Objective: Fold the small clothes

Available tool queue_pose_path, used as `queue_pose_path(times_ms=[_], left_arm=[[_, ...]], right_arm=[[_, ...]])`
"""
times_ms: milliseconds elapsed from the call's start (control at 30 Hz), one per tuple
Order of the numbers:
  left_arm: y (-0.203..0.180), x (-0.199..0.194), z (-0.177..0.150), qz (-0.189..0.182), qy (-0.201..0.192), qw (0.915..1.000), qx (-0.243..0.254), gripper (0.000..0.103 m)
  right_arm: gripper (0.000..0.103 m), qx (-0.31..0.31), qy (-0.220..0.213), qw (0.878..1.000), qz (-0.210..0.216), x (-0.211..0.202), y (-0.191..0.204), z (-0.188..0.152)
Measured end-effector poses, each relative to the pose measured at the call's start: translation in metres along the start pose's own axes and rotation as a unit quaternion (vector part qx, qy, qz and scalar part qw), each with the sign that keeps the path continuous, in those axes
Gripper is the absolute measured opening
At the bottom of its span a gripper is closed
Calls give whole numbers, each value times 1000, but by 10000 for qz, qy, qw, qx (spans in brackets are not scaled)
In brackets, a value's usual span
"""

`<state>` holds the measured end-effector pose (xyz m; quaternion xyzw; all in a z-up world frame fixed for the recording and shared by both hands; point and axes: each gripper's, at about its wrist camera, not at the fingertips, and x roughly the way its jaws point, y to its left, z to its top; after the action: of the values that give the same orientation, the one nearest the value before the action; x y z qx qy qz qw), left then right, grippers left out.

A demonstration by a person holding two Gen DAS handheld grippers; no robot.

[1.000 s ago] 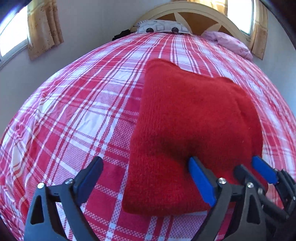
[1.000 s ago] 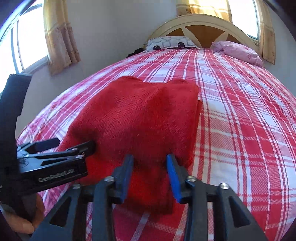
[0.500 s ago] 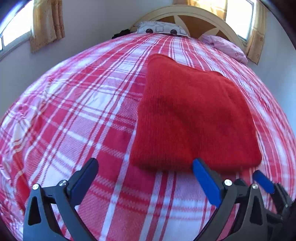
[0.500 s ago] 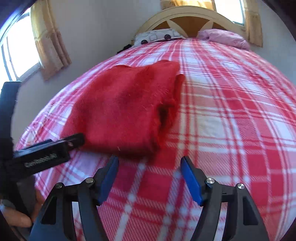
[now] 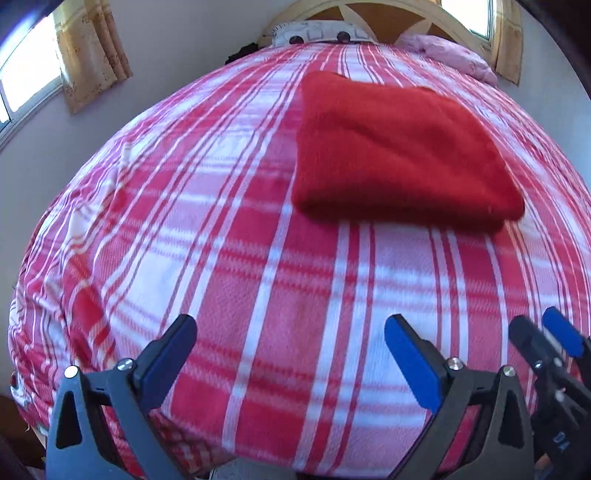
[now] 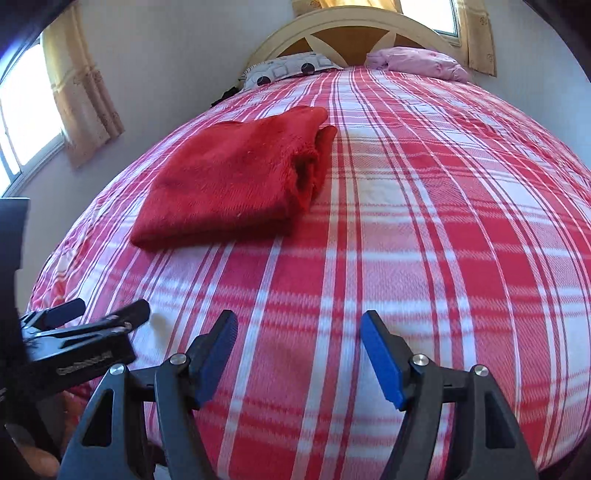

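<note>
One red garment (image 5: 400,155) lies folded into a flat rectangle on the plaid bedspread (image 5: 258,288), at about 1 o'clock in the left wrist view and 11 o'clock in the right wrist view (image 6: 236,177). Its layered open edges (image 6: 314,166) face 3 o'clock in the right view.

Two grippers are in view. The left gripper (image 5: 290,354) has its blue pads spread wide, released, with only bedspread between them. The right gripper (image 6: 299,354) is likewise released, its pads apart over bare plaid. Both sit well short of the garment, near the foot edge of the bed. In the left view the right gripper's tips (image 5: 554,343) show at 4 o'clock; in the right view the left gripper (image 6: 85,317) shows at 8 o'clock.

Two pillows lie at 12 o'clock by the headboard (image 6: 347,33): one patterned (image 6: 291,68), one pink (image 6: 417,61). Curtains (image 6: 81,99) hang at 10 o'clock and at 1 o'clock (image 6: 478,37). A small dark object (image 5: 242,53) sits at the bed's far left corner.

Open bedspread stretches from 1 to 5 o'clock in the right view.
</note>
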<state>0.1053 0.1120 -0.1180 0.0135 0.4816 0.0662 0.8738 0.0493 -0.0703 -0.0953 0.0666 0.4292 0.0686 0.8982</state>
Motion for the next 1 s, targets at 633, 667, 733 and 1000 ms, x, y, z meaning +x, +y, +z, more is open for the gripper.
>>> queue_pose_path(times_ms=[633,667,733,1000], left_arm=[[17,-150,-6,-370,-1410,9893,13,103],[20,-164,-4,-405,-1472,9883,-8,103],[25,-186,-3,-492,-1639,9852,-39,103],[20,-228,-12,-435,-2083,9770,132,103]], right_arm=[[70,-819,-2818,9533,-711,-178,48,5],[72,-830,-2887,9513,-692,-185,51,7],[75,-715,-2979,9502,-570,-203,50,11],[81,-99,-2900,9562,-380,-225,37,16]])
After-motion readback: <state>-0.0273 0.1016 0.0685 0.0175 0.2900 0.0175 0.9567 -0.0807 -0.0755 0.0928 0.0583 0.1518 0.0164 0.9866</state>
